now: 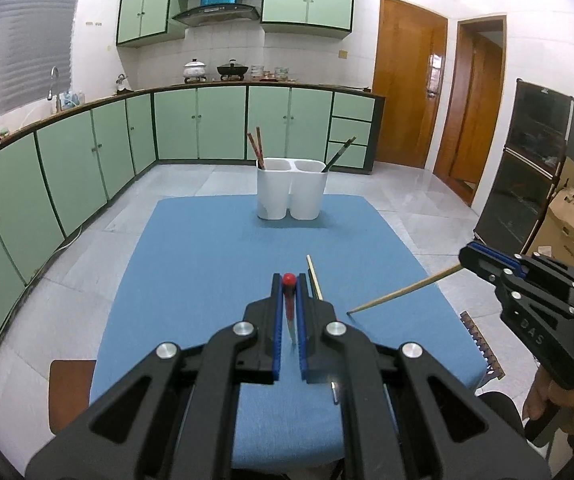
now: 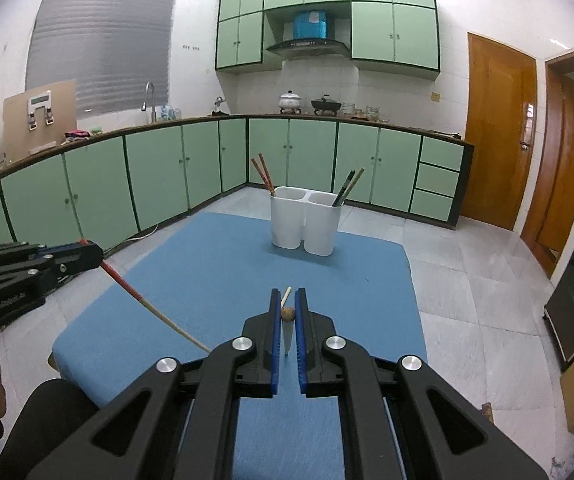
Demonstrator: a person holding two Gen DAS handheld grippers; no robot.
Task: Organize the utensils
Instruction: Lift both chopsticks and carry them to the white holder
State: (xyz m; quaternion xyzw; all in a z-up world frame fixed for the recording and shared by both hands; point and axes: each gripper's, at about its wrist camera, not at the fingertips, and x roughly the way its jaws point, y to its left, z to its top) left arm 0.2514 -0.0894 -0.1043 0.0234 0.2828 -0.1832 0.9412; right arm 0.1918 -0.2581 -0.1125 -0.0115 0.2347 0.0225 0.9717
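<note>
A white two-compartment utensil holder (image 1: 292, 188) (image 2: 306, 220) stands at the far end of the blue mat (image 1: 207, 264) (image 2: 227, 272). Two red chopsticks (image 1: 255, 147) lean in its left compartment, dark ones (image 1: 339, 155) in its right. My left gripper (image 1: 289, 280) is shut on a red-ended chopstick (image 2: 127, 285), seen end-on in its own view, held above the mat. My right gripper (image 2: 288, 298) is shut on a wooden chopstick (image 1: 403, 290). One more wooden chopstick (image 1: 314, 278) (image 2: 285, 295) lies on the mat.
Green kitchen cabinets (image 1: 87, 160) curve along the left and back. Wooden doors (image 1: 407, 92) and a black cabinet (image 1: 535, 168) stand at the right, with a cardboard box (image 1: 571, 224) beside it. A brown stool (image 1: 69, 388) is by the mat's near left corner.
</note>
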